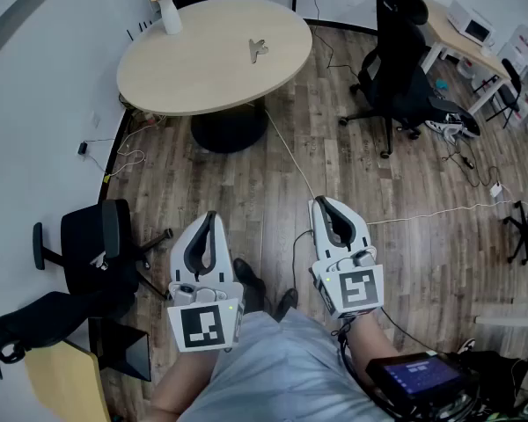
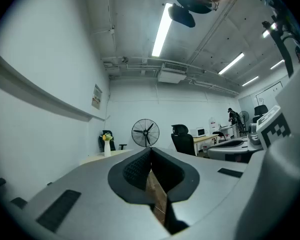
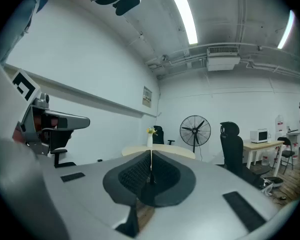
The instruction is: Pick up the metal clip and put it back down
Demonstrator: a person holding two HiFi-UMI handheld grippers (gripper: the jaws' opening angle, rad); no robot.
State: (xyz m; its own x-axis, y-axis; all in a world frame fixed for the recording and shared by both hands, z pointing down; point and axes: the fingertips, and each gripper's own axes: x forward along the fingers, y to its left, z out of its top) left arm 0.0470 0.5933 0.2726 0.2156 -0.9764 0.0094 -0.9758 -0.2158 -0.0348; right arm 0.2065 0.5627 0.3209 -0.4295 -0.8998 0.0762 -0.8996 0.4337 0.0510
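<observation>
The metal clip lies on the round wooden table far ahead, towards its right side. My left gripper and right gripper are held close to my body over the wooden floor, well short of the table. Both are shut, their tips pressed together with nothing between them. In the left gripper view the left gripper points at the room; the table shows far off. In the right gripper view the right gripper points at the table. The clip is not visible in either gripper view.
A white vase with flowers stands at the table's far left edge. A black office chair stands right of the table, another black chair at my left. Cables run across the floor. A desk is at the far right.
</observation>
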